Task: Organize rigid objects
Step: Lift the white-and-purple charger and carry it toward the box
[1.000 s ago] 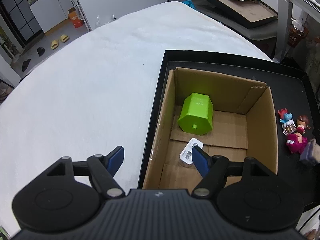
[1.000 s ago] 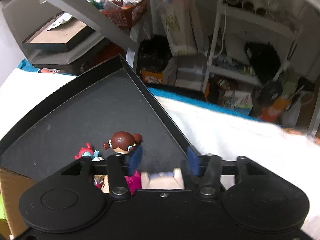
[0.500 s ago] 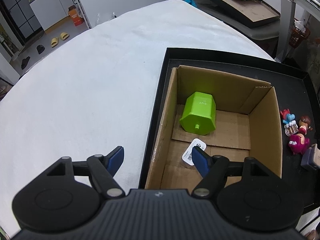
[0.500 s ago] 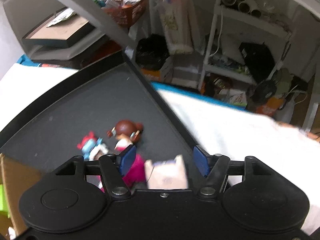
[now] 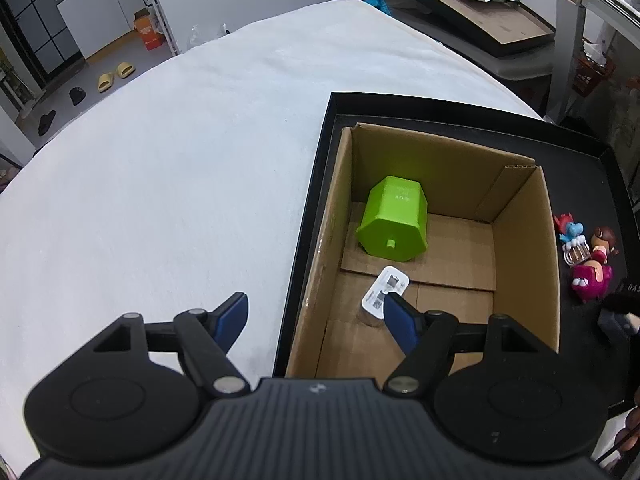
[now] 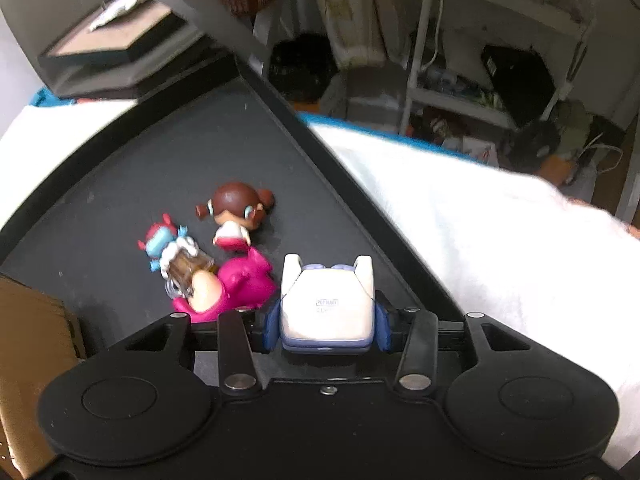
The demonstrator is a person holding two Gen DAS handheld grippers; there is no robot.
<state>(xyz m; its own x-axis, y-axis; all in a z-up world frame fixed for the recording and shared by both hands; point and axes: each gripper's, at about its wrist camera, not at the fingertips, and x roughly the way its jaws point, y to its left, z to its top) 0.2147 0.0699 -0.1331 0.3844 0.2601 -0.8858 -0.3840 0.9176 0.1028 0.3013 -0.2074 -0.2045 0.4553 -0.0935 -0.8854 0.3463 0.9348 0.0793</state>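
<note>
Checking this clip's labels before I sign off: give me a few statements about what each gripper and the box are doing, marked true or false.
1. The right gripper is shut on the white figurine. True.
2. The left gripper holds the green container. False: its fingers are open and empty; the green container lies in the cardboard box.
3. The cardboard box sits in the black tray. True.
4. The pink figurine is inside the box. False: the pink figurine lies on the tray.

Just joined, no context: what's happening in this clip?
A person is sorting small items with two handheld grippers. The right gripper is shut on a white toy figure over the black tray, beside three other figures. The left gripper hovers open at the cardboard box, which holds a green container.
</note>
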